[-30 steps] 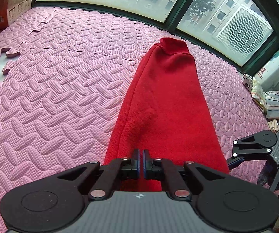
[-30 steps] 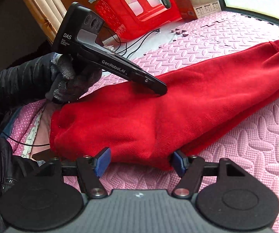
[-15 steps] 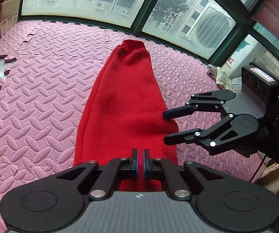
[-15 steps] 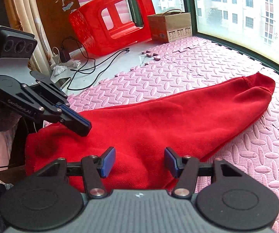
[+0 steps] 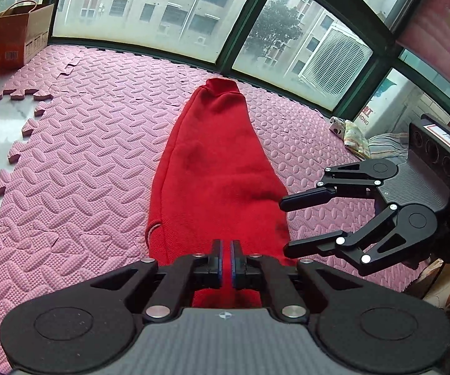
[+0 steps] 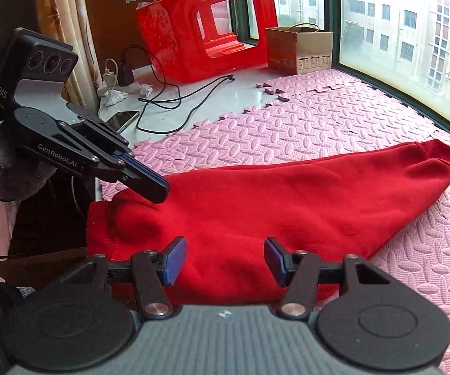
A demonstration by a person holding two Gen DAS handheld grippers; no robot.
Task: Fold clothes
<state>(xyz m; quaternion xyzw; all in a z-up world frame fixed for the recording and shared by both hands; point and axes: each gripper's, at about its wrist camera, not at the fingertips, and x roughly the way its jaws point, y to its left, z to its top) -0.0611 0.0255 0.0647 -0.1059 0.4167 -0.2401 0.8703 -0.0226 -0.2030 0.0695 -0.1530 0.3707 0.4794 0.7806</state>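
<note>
I see one red garment (image 5: pixel 215 168) lying long and flat on the pink foam mat (image 5: pixel 78 162), its narrow end near the mat's window edge. I have two grippers. My left gripper (image 5: pixel 225 257) has its fingers close together over the wide end of the garment; a thin gap shows, so I cannot tell if it pinches any cloth. My right gripper (image 6: pixel 221 261) has its fingers wide apart, holding nothing, just above the garment's near edge. One brown box (image 6: pixel 300 47) and one red stool (image 6: pixel 206 28) stand past the mat. My grippers hide the garment's closest part
</note>
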